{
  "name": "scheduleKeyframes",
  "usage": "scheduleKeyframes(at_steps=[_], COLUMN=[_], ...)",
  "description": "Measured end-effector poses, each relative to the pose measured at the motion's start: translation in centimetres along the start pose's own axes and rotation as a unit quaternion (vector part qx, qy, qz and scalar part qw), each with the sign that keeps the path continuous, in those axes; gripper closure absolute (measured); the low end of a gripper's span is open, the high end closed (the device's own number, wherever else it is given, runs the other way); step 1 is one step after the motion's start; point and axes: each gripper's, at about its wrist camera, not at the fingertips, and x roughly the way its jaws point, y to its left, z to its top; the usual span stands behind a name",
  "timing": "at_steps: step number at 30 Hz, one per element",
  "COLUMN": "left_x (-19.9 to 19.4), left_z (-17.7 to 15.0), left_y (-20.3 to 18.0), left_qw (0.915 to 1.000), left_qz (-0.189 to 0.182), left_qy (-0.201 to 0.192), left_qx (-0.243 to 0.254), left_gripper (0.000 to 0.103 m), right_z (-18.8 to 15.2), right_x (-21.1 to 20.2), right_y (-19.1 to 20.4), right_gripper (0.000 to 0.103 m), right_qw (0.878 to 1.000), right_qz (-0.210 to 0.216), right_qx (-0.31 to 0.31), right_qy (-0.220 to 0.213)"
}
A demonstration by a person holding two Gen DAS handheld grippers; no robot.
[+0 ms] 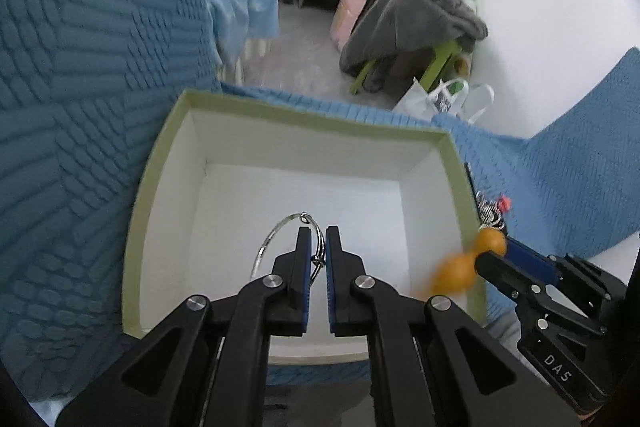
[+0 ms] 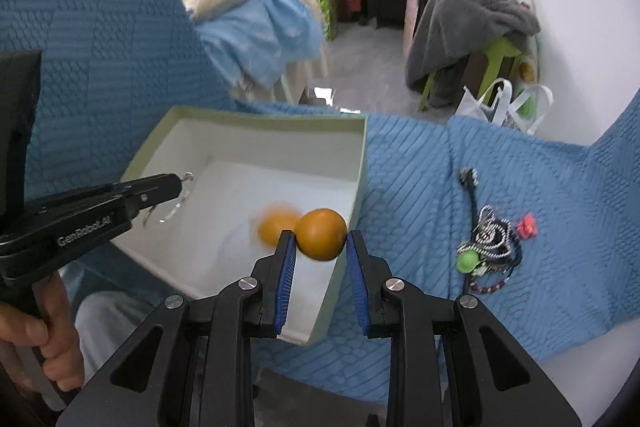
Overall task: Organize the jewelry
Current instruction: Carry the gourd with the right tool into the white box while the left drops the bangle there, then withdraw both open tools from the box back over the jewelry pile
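Over the open green box (image 1: 136, 251) with its white inside, resting on a blue quilted bedspread (image 1: 80, 107), the left hand-held gripper (image 1: 318, 233) pinches a thin silver wire bangle (image 1: 276, 237); its blue pads stand close together with the bangle's clasp caught between them, and the hoop arcs out to the left above the box floor. From the right wrist view the same left hand-held gripper (image 2: 182, 183) reaches in sideways over the box (image 2: 362, 163), with a bare hand (image 2: 36, 339) around its handle.

At the box's right rim, the right hand-held gripper (image 2: 321, 239) holds an orange beaded piece (image 2: 320, 233): one round bead sits between the spread blue pads, and a second, blurred bead hangs just behind it inside the box. Only the right wrist view shows the remaining jewelry well: a tangled pile (image 2: 492, 247) with black-and-white cord, a green bead and a pink bit lies on the bedspread, right of the box.
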Motion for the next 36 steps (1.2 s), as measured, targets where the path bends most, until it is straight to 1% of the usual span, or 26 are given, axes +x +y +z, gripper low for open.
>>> scheduleKeyframes(at_steps=[5,8,10,11,12,13,16,19,23,28,36], left_x=[1.1,1.2,1.1,0.9,0.5,-0.2,-1.7,-3.7,-6.6,-10.1,-14.5], left_z=[-0.5,-0.5,-0.4,-0.4,-0.4,-0.4,-0.2,0.1,0.4,0.5,0.2], left_y=[0.2,0.1,0.0,0.1,0.1,0.0,-0.2,-0.8,-2.0,-4.3,-8.1], left_qw=[0.9998,0.9997,0.9997,0.9997,0.9999,0.9999,0.9998,0.9994,0.9982,0.9953,0.989], left_qz=[0.001,0.001,-0.007,-0.005,-0.003,-0.006,-0.006,-0.002,0.003,0.003,0.003], left_qy=[0.016,0.022,0.024,0.023,0.015,0.002,-0.01,-0.031,-0.058,-0.096,-0.148], left_qx=[0.008,0.007,0.002,-0.002,-0.006,-0.008,-0.015,-0.014,-0.014,-0.008,0.003], left_gripper=[0.097,0.095,0.077,0.053,0.041,0.04,0.04,0.04,0.04,0.04,0.04], right_z=[-0.3,-0.2,-0.1,-0.1,0.0,0.1,0.5,0.9,1.5,1.8,1.5], right_x=[0.7,0.6,0.4,0.1,-0.3,-0.5,-1.9,-4.2,-7.3,-10.8,-14.7], right_y=[0.1,-0.1,-0.2,-0.3,-0.4,-0.5,-0.7,-1.1,-1.6,-2.4,-4.2], right_gripper=[0.081,0.081,0.081,0.081,0.081,0.081,0.079,0.075,0.075,0.075,0.075], right_qw=[1.0,1.0,1.0,1.0,1.0,1.0,0.999,0.998,0.996,0.992,0.986], right_qz=[-0.002,0.008,0.009,0.013,0.018,0.022,0.025,0.03,0.035,0.039,0.038], right_qx=[0.0,0.006,0.005,0.004,0.005,0.006,0.007,0.003,-0.004,-0.011,-0.021], right_qy=[0.008,0.006,0.004,0.001,-0.003,-0.007,-0.023,-0.054,-0.088,-0.124,-0.163])
